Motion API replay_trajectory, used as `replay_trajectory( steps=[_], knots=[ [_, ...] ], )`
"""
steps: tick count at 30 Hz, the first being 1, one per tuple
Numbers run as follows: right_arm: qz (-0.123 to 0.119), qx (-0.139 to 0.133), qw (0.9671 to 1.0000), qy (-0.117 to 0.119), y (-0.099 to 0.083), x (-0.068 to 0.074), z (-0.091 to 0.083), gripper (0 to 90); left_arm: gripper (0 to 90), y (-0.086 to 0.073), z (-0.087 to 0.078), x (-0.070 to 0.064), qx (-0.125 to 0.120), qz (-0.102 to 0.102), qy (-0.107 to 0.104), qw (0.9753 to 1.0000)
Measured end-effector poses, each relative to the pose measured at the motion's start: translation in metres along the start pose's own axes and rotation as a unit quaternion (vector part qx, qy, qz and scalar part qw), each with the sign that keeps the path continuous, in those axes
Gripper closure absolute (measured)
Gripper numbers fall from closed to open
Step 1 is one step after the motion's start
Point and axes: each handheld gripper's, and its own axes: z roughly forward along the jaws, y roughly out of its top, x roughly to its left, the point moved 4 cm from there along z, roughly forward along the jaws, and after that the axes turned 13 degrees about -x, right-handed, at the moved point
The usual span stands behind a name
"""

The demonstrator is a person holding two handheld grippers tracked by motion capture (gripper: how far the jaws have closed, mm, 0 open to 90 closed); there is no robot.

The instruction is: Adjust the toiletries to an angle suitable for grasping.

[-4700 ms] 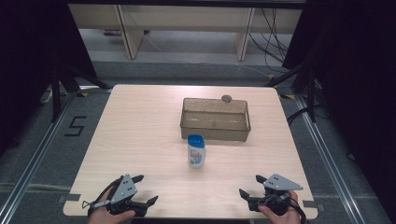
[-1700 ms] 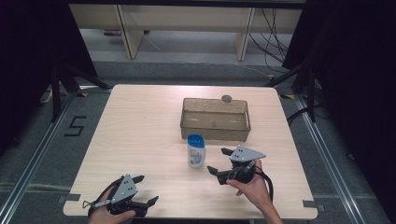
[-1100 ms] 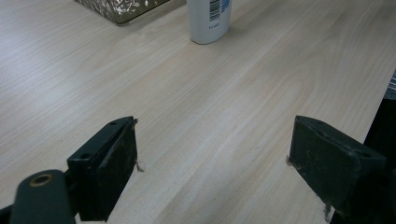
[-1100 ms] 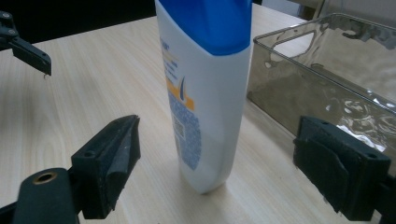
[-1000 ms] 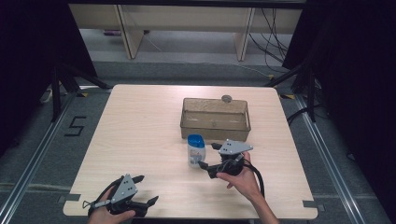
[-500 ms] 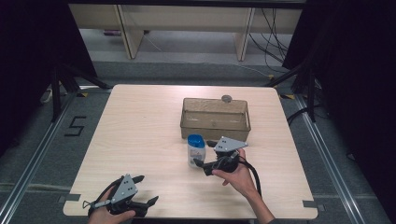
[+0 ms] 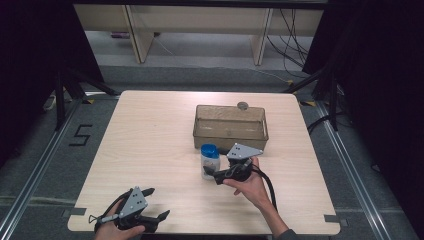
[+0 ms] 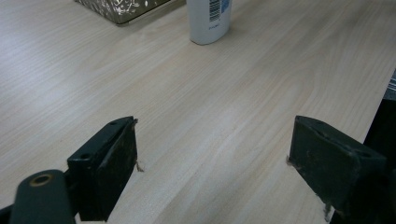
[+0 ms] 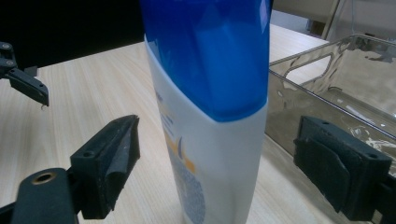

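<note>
Our right claw [image 7: 210, 176] stands wide with the bottle [image 7: 209, 159] between its jaws, not yet gripped. The bottle is upright on the bench [image 7: 150, 140], just in front of the bin [image 7: 230, 131]. Our left claw [image 7: 150, 202] rests wide near the bench edge. Grasping, lifting and, we judge, placing in the bin remain.

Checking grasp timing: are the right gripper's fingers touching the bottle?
Apart. The right gripper view shows the right gripper open, table visible between each finger and the bottle.
</note>
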Motion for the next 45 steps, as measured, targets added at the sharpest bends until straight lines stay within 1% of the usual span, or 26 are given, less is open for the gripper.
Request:
replay_trajectory(
  steps=[3,8,9,10,12,13,14,15,16,17,23,25,26,29,30,31,32,33,34,35,36,38,39,41,43,45],
  knots=[
    [0.006,0.001,1.0,-0.002,-0.001,0.002,0.002,15.5,14.7,0.0,0.0,0.0,-0.001,-0.002,-0.002,1.0],
    [-0.005,0.003,0.9999,0.014,-0.002,0.001,0.008,16.6,14.7,0.0,0.0,0.0,0.0,0.0,0.001,1.0],
    [-0.005,0.002,1.0,0.006,-0.002,0.002,0.009,17.2,14.7,0.0,0.0,0.0,0.0,0.0,0.001,1.0],
    [-0.016,0.002,0.9999,0.003,-0.002,0.001,0.009,17.5,14.7,0.0,0.0,0.0,0.001,-0.001,-0.001,1.0],
    [-0.01,0.01,0.9999,0.01,-0.003,0.002,0.01,18.5,14.7,0.0,0.0,0.0,0.0,-0.002,-0.001,1.0],
    [-0.013,0.01,0.9998,0.009,-0.003,0.002,0.011,19.3,14.7,0.0,0.0,0.0,-0.003,-0.004,-0.001,1.0],
    [-0.005,0.008,0.9999,0.004,-0.004,0.003,0.012,20.1,14.7,0.0,0.0,0.001,0.002,0.003,0.0,1.0],
    [-0.006,0.007,0.9999,0.01,-0.004,0.002,0.013,21.5,14.7,0.0,-0.001,0.002,0.005,0.008,-0.001,1.0],
    [-0.008,0.004,0.9998,0.018,-0.004,0.002,0.014,23.4,14.7,0.0,0.0,0.001,0.001,0.004,0.0,1.0],
    [-0.005,0.007,0.9999,0.013,-0.004,0.001,0.014,25.5,14.7,0.0,0.0,0.001,0.0,0.002,0.0,1.0],
    [0.006,0.011,0.9998,0.018,-0.007,0.0,0.014,33.1,14.7,0.0,0.0,0.001,0.0,0.002,0.0,1.0],
    [-0.009,0.01,0.9998,0.016,-0.008,-0.002,0.014,35.5,14.7,0.0,0.0,0.0,-0.003,-0.003,-0.001,1.0],
    [0.004,0.01,0.9997,0.021,-0.008,0.0,0.015,36.1,14.7,0.0,0.0,0.0,-0.003,-0.003,-0.001,1.0],
    [-0.001,0.007,0.9997,0.022,-0.009,-0.001,0.015,38.7,14.7,0.001,0.0,0.0,-0.004,-0.003,-0.001,1.0],
    [0.007,0.006,0.9996,0.028,-0.01,0.0,0.016,39.5,14.7,0.0,0.0,-0.001,-0.003,-0.004,-0.002,1.0],
    [0.013,0.009,0.9997,0.02,-0.01,0.0,0.014,40.7,14.7,0.0,0.0,-0.001,-0.003,-0.003,-0.002,1.0],
    [0.017,0.004,0.9994,0.029,-0.01,0.0,0.015,41.6,14.7,0.001,0.0,-0.001,-0.003,-0.003,-0.002,1.0],
    [0.022,0.004,0.9994,0.025,-0.01,0.0,0.014,44.6,14.7,0.001,0.0,-0.001,-0.004,-0.003,-0.002,1.0],
    [0.011,-0.005,0.9995,0.03,-0.009,-0.002,0.014,45.9,14.7,0.001,0.0,-0.001,-0.004,-0.004,-0.002,1.0],
    [0.011,-0.006,0.9994,0.032,-0.009,-0.002,0.014,48.5,14.7,0.001,0.0,0.0,-0.004,-0.004,-0.001,1.0],
    [0.023,-0.005,0.9989,0.039,-0.009,0.0,0.014,48.9,14.7,0.001,0.0,0.0,-0.004,-0.004,-0.001,1.0],
    [0.013,-0.001,0.9994,0.033,-0.009,0.001,0.014,49.9,14.7,0.0,0.0,0.0,0.001,0.003,-0.002,1.0],
    [0.005,0.001,0.9995,0.031,-0.009,0.001,0.014,50.5,14.7,0.0,0.0,-0.001,-0.002,-0.003,-0.005,1.0],
    [-0.006,0.0,0.9996,0.028,-0.008,0.001,0.014,51.2,14.7,0.0,0.0,-0.001,0.002,-0.002,-0.006,1.0],
    [-0.009,-0.003,0.9996,0.026,-0.008,0.0,0.014,51.9,14.7,-0.001,0.001,-0.001,-0.003,-0.001,-0.001,1.0],
    [-0.004,-0.006,0.9995,0.03,-0.007,0.001,0.014,52.5,14.7,-0.001,0.001,-0.001,0.001,-0.002,-0.005,1.0]
  ],
)
